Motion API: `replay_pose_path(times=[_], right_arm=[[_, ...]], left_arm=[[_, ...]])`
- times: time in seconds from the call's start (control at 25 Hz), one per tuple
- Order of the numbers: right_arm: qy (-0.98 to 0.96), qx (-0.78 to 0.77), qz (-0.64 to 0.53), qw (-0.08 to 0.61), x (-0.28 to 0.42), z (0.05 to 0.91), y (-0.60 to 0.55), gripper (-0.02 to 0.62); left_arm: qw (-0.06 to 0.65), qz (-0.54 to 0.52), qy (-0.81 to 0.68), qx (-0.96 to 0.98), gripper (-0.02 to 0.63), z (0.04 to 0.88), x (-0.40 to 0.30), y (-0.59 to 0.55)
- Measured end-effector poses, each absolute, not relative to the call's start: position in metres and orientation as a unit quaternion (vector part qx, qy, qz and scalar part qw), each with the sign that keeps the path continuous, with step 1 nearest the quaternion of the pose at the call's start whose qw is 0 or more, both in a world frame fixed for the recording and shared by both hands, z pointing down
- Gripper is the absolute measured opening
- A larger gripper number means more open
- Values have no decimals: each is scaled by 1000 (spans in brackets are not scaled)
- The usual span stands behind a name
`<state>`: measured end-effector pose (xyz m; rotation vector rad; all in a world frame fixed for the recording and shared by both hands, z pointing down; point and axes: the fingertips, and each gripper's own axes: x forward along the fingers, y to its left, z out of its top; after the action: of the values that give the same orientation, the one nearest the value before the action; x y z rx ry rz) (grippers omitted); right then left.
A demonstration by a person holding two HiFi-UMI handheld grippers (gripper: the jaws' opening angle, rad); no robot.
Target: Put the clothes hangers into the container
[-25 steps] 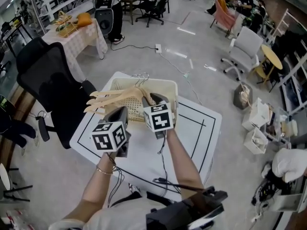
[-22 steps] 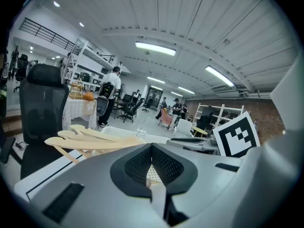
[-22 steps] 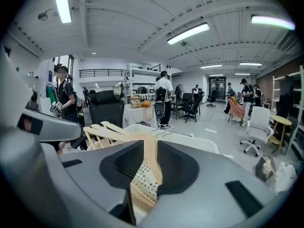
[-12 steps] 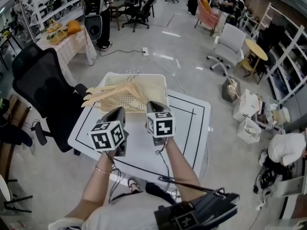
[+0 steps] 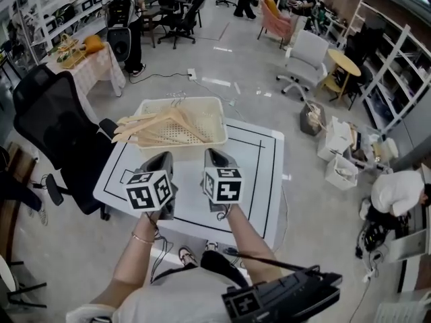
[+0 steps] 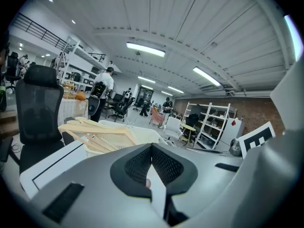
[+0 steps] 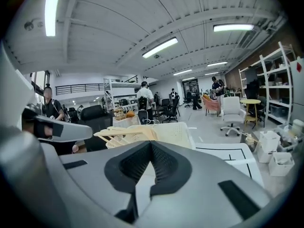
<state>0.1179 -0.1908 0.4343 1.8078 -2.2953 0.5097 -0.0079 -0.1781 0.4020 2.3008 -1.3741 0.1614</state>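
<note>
We hold the left gripper [image 5: 163,155] and the right gripper [image 5: 213,153] side by side over the near half of the white surface [image 5: 250,161], both pointing towards its far edge. The left gripper is clenched: in the left gripper view its black pads meet at the tips and hold nothing. The right gripper's jaws have just been closing and now stand clenched too. Its pads are tip to tip in the right gripper view, with nothing between them.

The pale wooden clothes hangers [image 5: 156,124] lie stacked in the cream perforated container [image 5: 219,122], which sits at the far left corner of the surface. Their arms jut out over the container's left rim, and their metal hooks reach its far rim. Both grippers are well apart from the container, nearer to us than it is. A black office chair [image 5: 52,128] stands just beside the surface on the left.
</note>
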Motion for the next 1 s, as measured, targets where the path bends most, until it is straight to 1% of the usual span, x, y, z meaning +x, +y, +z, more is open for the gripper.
replay_pose_path(times=[0.32,0.56,0.76,1.0], right_arm=[[-783,591,181,68,117,426,-145,17],[-778,590,211,49,143,436,-106,17],[-776,584,234,52,155,453,-84,17],[-777,585,224,59,147,445,-73,17]], left_arm=[[219,61,-512,828,11,398,4,-135],[227,65,-520,821,11,408,30,-101],[235,75,-527,813,9,424,45,-74],[231,64,-521,819,9,411,47,-76]])
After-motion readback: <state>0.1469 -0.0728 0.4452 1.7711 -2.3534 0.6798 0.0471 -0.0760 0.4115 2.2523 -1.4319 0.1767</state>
